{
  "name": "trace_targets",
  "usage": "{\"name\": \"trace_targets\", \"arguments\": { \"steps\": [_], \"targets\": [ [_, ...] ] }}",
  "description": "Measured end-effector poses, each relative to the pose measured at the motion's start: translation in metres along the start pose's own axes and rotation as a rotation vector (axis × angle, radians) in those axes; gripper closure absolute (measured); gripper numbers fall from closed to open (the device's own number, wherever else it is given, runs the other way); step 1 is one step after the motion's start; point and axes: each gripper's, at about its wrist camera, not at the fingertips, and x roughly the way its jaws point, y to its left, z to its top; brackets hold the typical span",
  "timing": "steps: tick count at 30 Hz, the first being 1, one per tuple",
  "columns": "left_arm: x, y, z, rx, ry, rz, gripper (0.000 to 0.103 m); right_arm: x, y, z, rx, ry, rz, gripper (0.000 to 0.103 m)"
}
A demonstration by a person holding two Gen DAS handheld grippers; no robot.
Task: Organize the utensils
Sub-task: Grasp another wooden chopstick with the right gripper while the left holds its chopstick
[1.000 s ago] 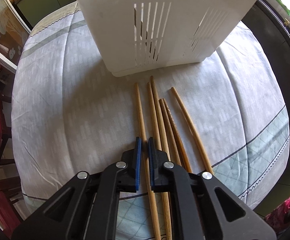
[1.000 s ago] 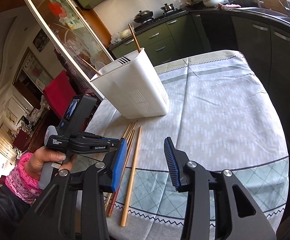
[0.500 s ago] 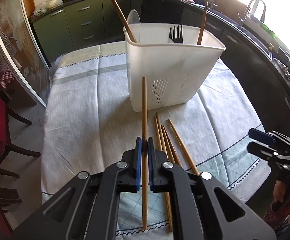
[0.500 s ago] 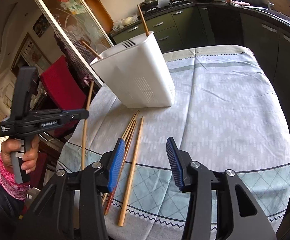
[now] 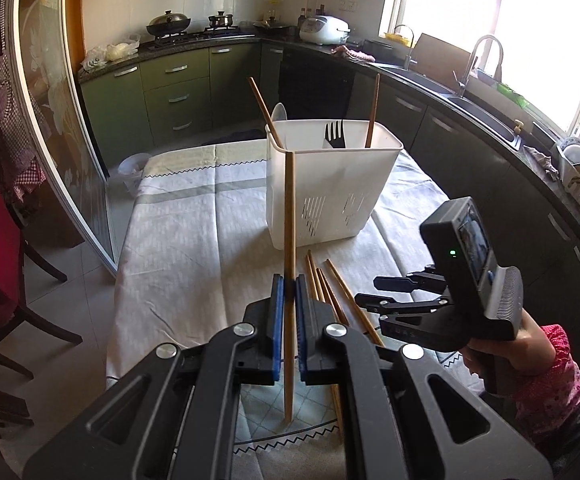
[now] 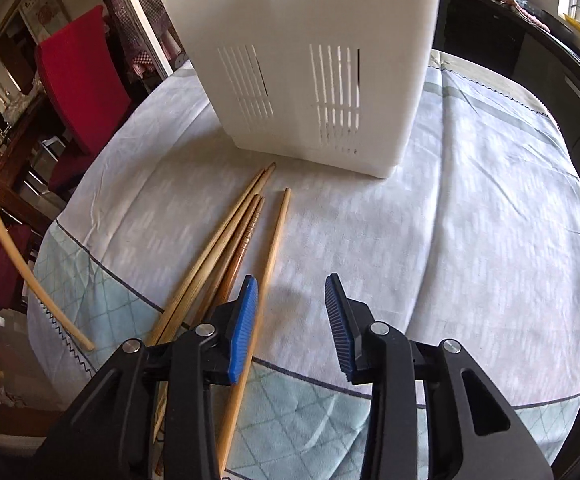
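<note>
Green kitchen cabinets (image 5: pixel 177 92) and a sink counter (image 5: pixel 470 96) ring the table, whose cloth (image 5: pixel 193 232) is pale grey with a green checked border. Your left gripper (image 5: pixel 288 292) is clamped tight on one chopstick (image 5: pixel 288 216), held upright above the near edge of the table; its lower end shows below the blue pads, its top crosses the front wall of the white bin (image 5: pixel 330 196). From the right wrist camera that same stick (image 6: pixel 9 256) is only a curved streak at the left, its top cut off by the frame. Your right gripper (image 6: pixel 292 316) hangs wide open and empty, low over the cloth, with its left pad (image 6: pixel 243 328) just over the rightmost of the loose chopsticks (image 6: pixel 229 248). Those lie fanned near the near edge, tips pointing at the bin; their near ends are hidden under your grippers, so an exact count is hard. Inside the bin you can see a black fork (image 5: pixel 334 135), two leaning sticks (image 5: pixel 372 112) and a pale rounded piece (image 5: pixel 279 114) too dim to name; the bin's contents lower down are hidden. A red chair (image 6: pixel 85 76) stands past the left edge.
</note>
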Motion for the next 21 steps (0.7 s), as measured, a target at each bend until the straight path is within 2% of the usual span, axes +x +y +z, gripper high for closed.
{"name": "trace_targets", "arguments": {
  "steps": [4,13,15,21],
  "targets": [
    [-0.011,0.003,-0.005,0.004,-0.022,-0.006,0.097,0.009,0.010,0.009,-0.021,0.023,-0.030,0.077],
    [-0.024,0.004,-0.010,0.020,-0.041,-0.009,0.097,0.022,0.024,0.022,-0.043,0.041,-0.091,0.081],
    [-0.024,0.005,-0.010,0.018,-0.038,-0.010,0.097,0.024,0.023,0.025,-0.041,0.039,-0.086,0.094],
    [-0.024,0.006,-0.010,0.016,-0.033,-0.009,0.097,0.012,0.016,0.031,0.002,-0.006,-0.046,0.096]
  ]
}}
